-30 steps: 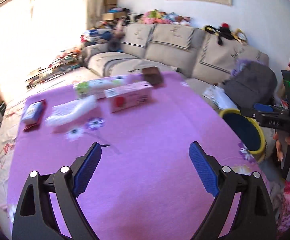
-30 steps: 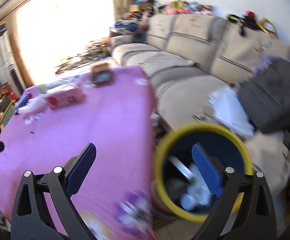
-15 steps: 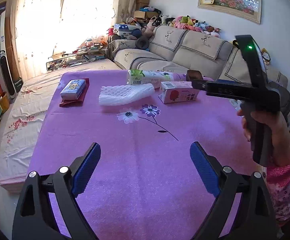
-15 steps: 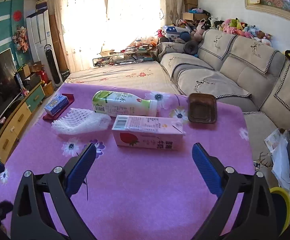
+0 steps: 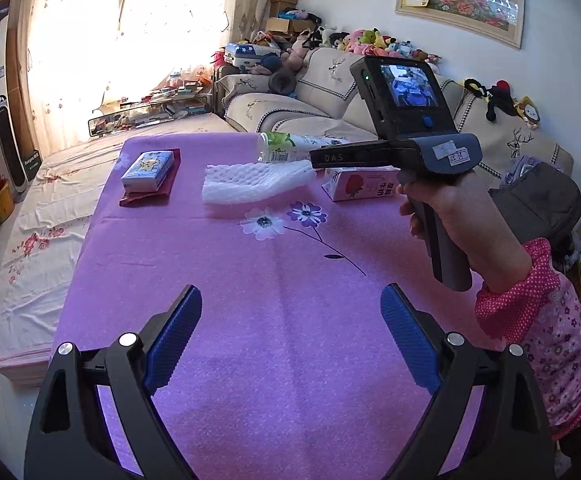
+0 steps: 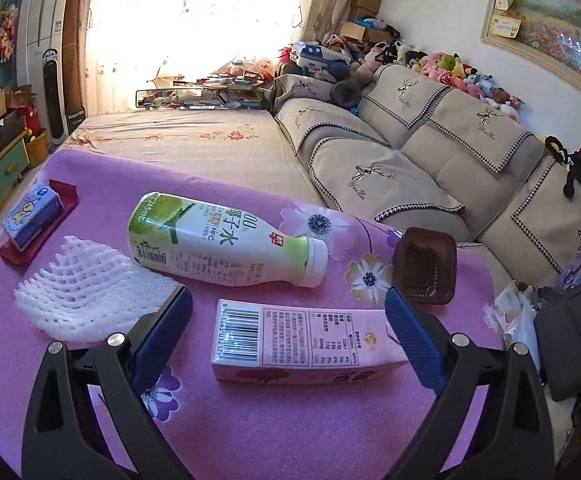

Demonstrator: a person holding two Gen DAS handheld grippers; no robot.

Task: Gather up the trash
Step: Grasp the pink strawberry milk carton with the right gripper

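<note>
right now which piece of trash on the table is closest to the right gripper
The pink milk carton, lying flat between the open fingers of the right gripper. The green-label bottle, white foam net and brown tray lie farther off.

Fuzzy purple tablecloth, glossy plastic bottle, white foam netting

blown-out window glare, fisheye warp

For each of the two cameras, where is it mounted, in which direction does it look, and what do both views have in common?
Left wrist: sits on the left claw, open over the purple tablecloth; faces the sofa; shows the person's hand holding the other tool.
Right wrist: sits on the right claw, open, low above the pink carton; shows only its own fingers.
Shared: carton, lying bottle, white foam net, tissue pack.
</note>
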